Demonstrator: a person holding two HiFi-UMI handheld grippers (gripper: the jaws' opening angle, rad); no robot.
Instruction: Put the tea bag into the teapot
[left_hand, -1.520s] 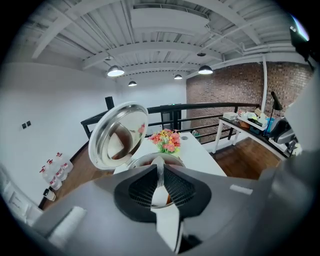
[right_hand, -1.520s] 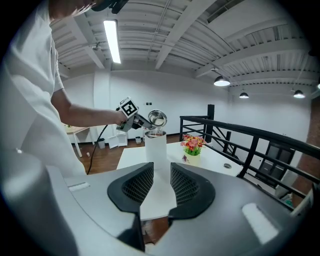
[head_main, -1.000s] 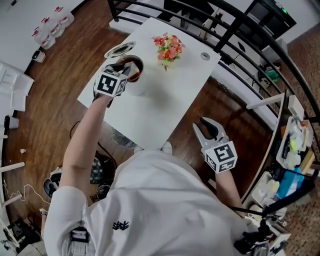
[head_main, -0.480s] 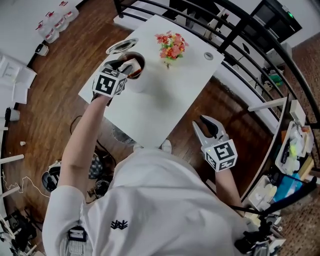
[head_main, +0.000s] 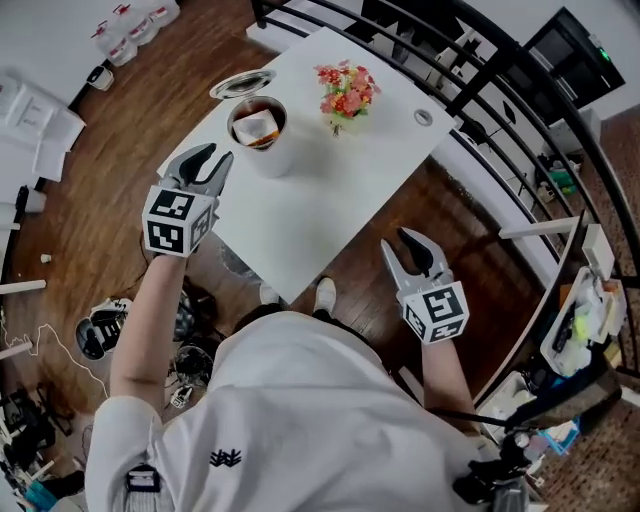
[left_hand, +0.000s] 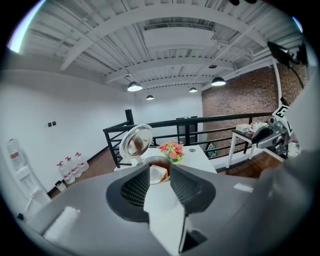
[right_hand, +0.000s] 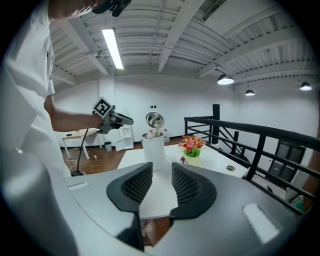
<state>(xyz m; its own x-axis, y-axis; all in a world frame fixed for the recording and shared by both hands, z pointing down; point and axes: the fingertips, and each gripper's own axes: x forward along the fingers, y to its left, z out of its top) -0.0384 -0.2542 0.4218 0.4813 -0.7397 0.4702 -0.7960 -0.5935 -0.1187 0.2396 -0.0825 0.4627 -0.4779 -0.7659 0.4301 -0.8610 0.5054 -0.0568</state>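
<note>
While pale tea bag (head_main: 256, 127) lies inside white teapot (head_main: 271, 160), left gripper (head_main: 218, 153) just opened, empty, right gripper (head_main: 396, 240) released.

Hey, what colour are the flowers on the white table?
Pink, red and yellow with green leaves; the flowers show best in the head view.

Wood floor (head_main: 125, 115), white table (head_main: 340, 185), black railing (right_hand: 215, 125) — brick wall (left_hand: 240, 95)

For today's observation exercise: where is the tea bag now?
Head view, upper left: the tea bag lies inside the open teapot on the white table, beside the flowers.
</note>
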